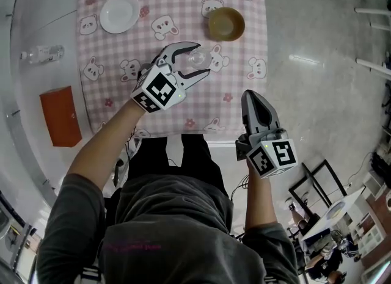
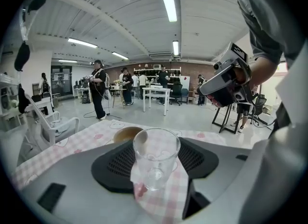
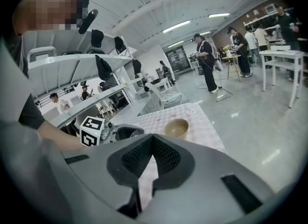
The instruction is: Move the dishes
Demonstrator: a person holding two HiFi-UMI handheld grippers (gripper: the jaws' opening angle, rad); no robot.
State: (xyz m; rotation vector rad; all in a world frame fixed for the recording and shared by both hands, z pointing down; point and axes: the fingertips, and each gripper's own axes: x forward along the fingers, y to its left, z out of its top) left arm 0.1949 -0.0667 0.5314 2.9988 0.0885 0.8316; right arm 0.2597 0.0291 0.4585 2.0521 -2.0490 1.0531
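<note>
A clear glass [image 1: 197,58] stands upright on the pink checked tablecloth [image 1: 177,102], near the middle. My left gripper [image 1: 202,59] is open, one jaw on each side of the glass. In the left gripper view the glass [image 2: 155,159] sits between the two black pads [image 2: 113,163], and I see no squeeze on it. A brown bowl [image 1: 225,24] is behind it to the right, and a white plate [image 1: 119,13] lies at the far left corner. My right gripper [image 1: 252,95] is shut and empty over the table's near right edge; its pads [image 3: 166,154] meet at the tip.
A plastic water bottle [image 1: 41,53] and an orange-red box [image 1: 60,116] lie left of the table. The bowl [image 3: 176,127] shows ahead of the right gripper. Behind the table, people, chairs and white tables fill the room.
</note>
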